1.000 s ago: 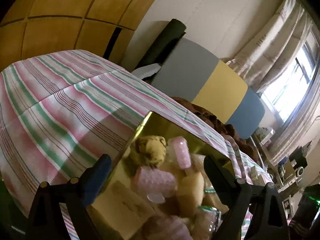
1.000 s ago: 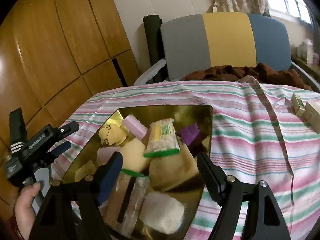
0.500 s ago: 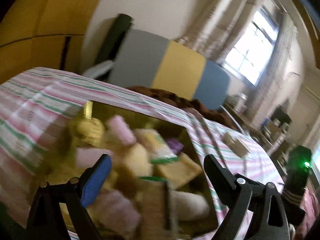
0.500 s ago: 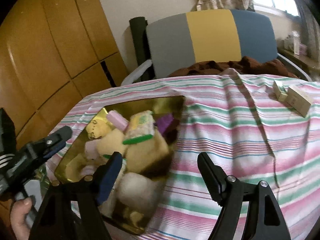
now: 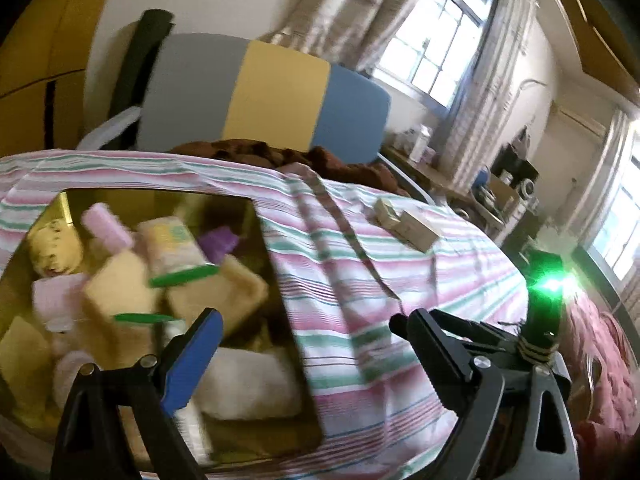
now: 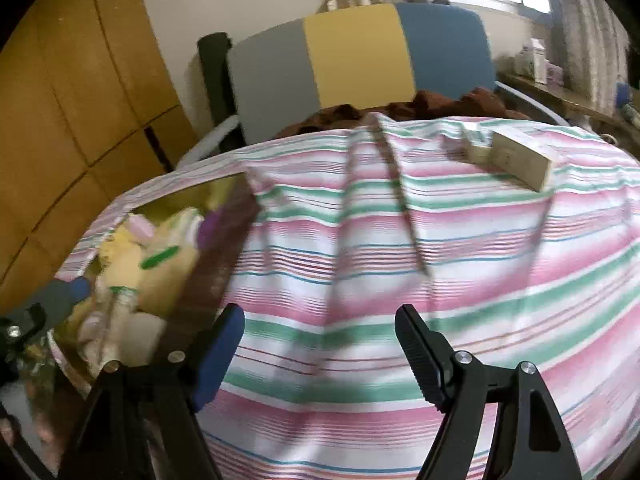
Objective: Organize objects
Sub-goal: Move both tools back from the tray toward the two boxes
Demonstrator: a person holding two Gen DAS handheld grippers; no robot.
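The two cartons (image 6: 516,156) lie near the bed's (image 6: 400,280) far right edge, long axes slanting, nearer the right hand-held gripper (image 6: 320,344), which, like the left hand-held gripper (image 5: 308,344), is spread and empty.

A headboard (image 5: 264,92) in grey, yellow and blue panels is standing against a pale wall (image 5: 224,0). Left of the headboard, wooden panelling (image 6: 72,92) is covering the wall. Right of it, daylight is coming through barred windows (image 5: 436,56) hung with pale curtains (image 5: 492,92). Below the headboard, a striped cloth (image 6: 400,240) is lying over the bed.
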